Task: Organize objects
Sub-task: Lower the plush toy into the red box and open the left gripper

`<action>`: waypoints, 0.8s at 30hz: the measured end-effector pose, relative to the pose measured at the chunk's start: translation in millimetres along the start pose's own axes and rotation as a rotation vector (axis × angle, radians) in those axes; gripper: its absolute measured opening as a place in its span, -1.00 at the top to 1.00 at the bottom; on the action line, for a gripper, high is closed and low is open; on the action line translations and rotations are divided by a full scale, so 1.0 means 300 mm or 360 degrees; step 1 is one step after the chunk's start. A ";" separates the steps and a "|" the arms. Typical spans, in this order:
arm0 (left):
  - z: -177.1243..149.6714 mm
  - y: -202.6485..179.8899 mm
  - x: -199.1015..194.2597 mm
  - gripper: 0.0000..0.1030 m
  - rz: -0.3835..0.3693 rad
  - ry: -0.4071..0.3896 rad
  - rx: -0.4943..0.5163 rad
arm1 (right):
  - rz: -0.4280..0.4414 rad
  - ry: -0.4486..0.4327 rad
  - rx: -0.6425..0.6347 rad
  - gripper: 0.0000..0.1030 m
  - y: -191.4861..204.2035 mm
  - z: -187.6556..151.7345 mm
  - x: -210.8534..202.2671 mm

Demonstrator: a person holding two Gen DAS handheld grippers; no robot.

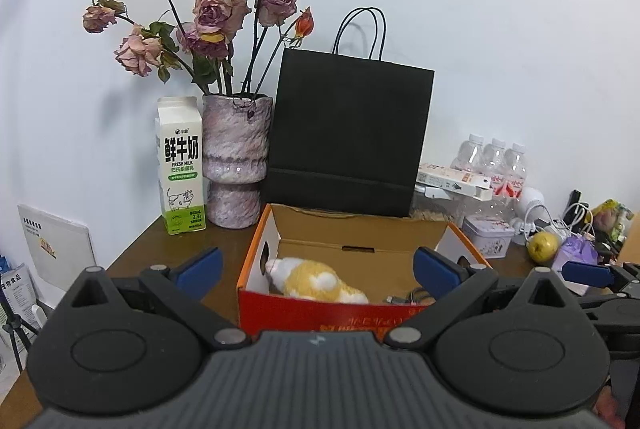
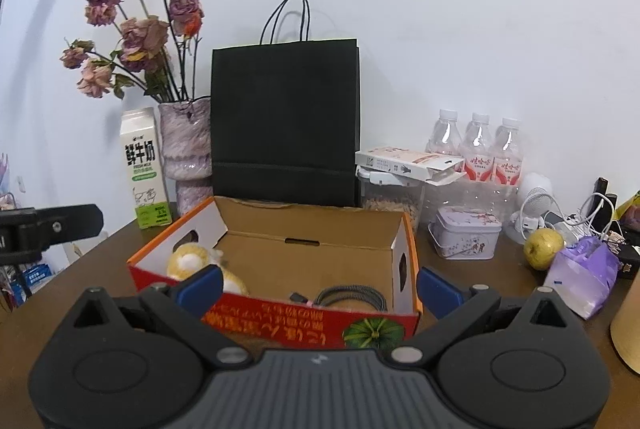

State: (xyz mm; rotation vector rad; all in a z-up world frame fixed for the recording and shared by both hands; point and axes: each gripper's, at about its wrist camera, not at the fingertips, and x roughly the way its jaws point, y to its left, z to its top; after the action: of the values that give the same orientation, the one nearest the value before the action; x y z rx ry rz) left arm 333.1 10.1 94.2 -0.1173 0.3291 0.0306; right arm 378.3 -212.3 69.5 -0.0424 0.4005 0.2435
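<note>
Your left gripper (image 1: 318, 269) and right gripper (image 2: 319, 283) both hang with jaws apart, holding nothing, before the orange box (image 2: 280, 321). Inside, the plush toy (image 1: 316, 279) lies along the front wall, left side; a coiled cable (image 2: 352, 299) sits right. A black bag (image 2: 285, 121) stands behind, a tin (image 2: 466, 233) and pear (image 2: 542, 247) to the right.

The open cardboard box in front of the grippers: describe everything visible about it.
The cardboard box sits open on the brown table, in front of the black paper bag. Its outside is red and orange with printed characters and a green pumpkin picture; inside is plain brown, with cut-out handle holes in the white end walls. In it lie a yellow-and-white plush toy and a coiled dark cable.
</note>
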 end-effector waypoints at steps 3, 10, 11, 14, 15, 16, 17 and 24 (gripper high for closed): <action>-0.011 0.012 -0.039 -1.00 -0.0006 -0.0003 0.0009 | -0.0001 0.0005 -0.0018 -1.00 0.011 -0.023 -0.037; -0.066 0.039 -0.120 -1.00 -0.0004 0.0018 0.0028 | -0.0002 0.0027 -0.0019 -1.00 0.027 -0.094 -0.122; -0.074 0.043 -0.129 -1.00 -0.0002 0.0028 0.0030 | -0.0004 0.0033 -0.0019 -1.00 0.028 -0.104 -0.132; -0.103 0.058 -0.159 -1.00 0.0000 0.0048 0.0038 | -0.0009 0.0045 -0.0020 -1.00 0.036 -0.132 -0.165; -0.113 0.064 -0.169 -1.00 0.0003 0.0053 0.0040 | -0.0011 0.0049 -0.0022 -1.00 0.039 -0.141 -0.175; -0.122 0.069 -0.179 -1.00 0.0006 0.0059 0.0043 | -0.0012 0.0053 -0.0025 -1.00 0.042 -0.149 -0.185; -0.131 0.075 -0.187 -1.00 0.0010 0.0066 0.0044 | -0.0014 0.0058 -0.0028 -1.00 0.046 -0.158 -0.194; -0.188 0.117 -0.248 -1.00 0.0048 0.0106 0.0060 | -0.0021 0.0117 -0.0034 -1.00 0.076 -0.240 -0.252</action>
State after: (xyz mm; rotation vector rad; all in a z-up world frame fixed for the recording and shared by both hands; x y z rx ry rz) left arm 242.9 37.3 61.4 -0.0758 0.3980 0.0504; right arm 277.9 -213.8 33.1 -0.0755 0.4703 0.2334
